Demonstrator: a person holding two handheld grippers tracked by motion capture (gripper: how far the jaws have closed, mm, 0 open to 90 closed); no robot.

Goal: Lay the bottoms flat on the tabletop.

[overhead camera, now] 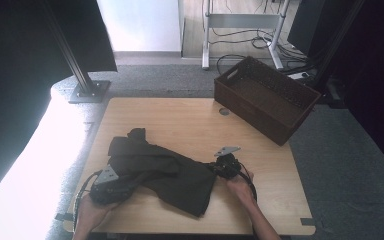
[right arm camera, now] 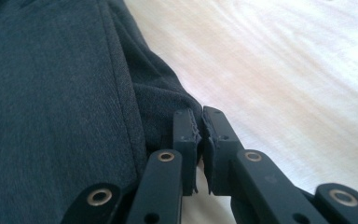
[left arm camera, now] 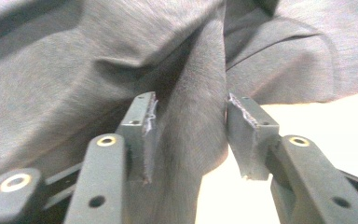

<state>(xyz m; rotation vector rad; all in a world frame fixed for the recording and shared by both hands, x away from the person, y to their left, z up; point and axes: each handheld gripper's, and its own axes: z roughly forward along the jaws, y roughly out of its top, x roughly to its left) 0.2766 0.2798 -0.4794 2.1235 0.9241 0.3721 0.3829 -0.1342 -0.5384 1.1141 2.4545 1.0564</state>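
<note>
Lower centre, one dark cloth lies on the tabletop; one empty basket sits upper right. Left claw spread around a fold; right claw pinching the cloth's edge.

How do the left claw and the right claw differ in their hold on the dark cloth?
The left claw stands open, a fold of the dark cloth lying between its jaws; the right claw is shut on the cloth's edge. The left works at the cloth's left end, the right at its right side. Both touch it.

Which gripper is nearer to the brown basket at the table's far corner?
Right. The right gripper sits at the dark garment's right edge, diagonally below the basket. The left gripper is at the garment's left side, farther away.
</note>
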